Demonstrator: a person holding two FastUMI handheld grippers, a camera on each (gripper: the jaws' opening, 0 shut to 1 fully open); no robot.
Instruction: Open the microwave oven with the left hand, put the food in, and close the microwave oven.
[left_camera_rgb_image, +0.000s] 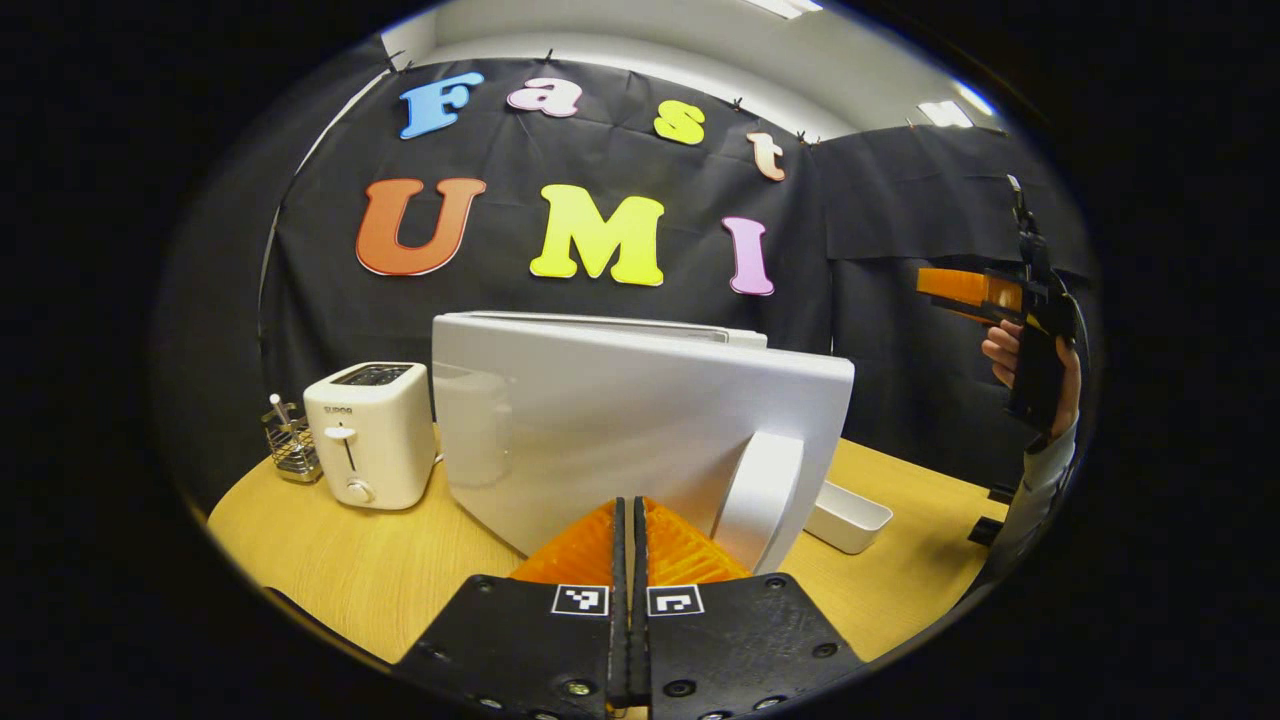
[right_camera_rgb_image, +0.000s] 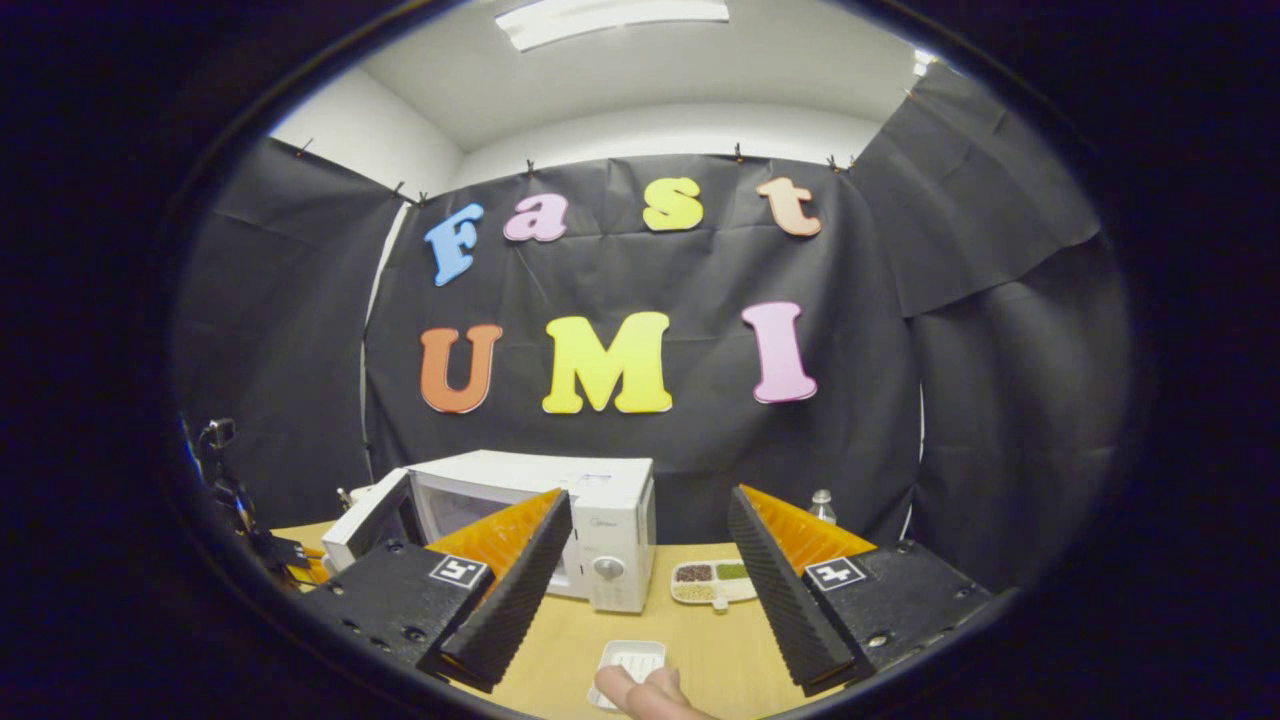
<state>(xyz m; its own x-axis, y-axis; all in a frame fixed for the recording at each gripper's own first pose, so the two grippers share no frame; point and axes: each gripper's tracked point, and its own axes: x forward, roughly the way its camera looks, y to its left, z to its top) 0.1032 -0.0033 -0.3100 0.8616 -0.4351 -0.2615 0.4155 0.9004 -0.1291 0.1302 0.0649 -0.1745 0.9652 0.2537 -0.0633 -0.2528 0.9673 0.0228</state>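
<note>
Table: I see a wooden table (left_camera_rgb_image: 380, 570), light yellow-brown.
Microwave: the white microwave (right_camera_rgb_image: 610, 520) sits on it, door (left_camera_rgb_image: 620, 420) swung open.
Toaster: a white toaster (left_camera_rgb_image: 370, 435) stands left of the door.
Wire basket: a small one (left_camera_rgb_image: 292, 445) touches the toaster's left side.
White tray: an empty tray (right_camera_rgb_image: 630, 665) lies in front.
Snack dish: a dish (right_camera_rgb_image: 712, 582) with little heaps lies right of the microwave.
Bottle: I see one (right_camera_rgb_image: 822, 505) at the back.

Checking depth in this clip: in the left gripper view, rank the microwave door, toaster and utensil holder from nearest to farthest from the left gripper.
1. Microwave door: swung open, straight ahead of the left gripper.
2. Toaster: farther back, on the left.
3. Utensil holder: beyond the toaster, at the table's far left edge.
</note>
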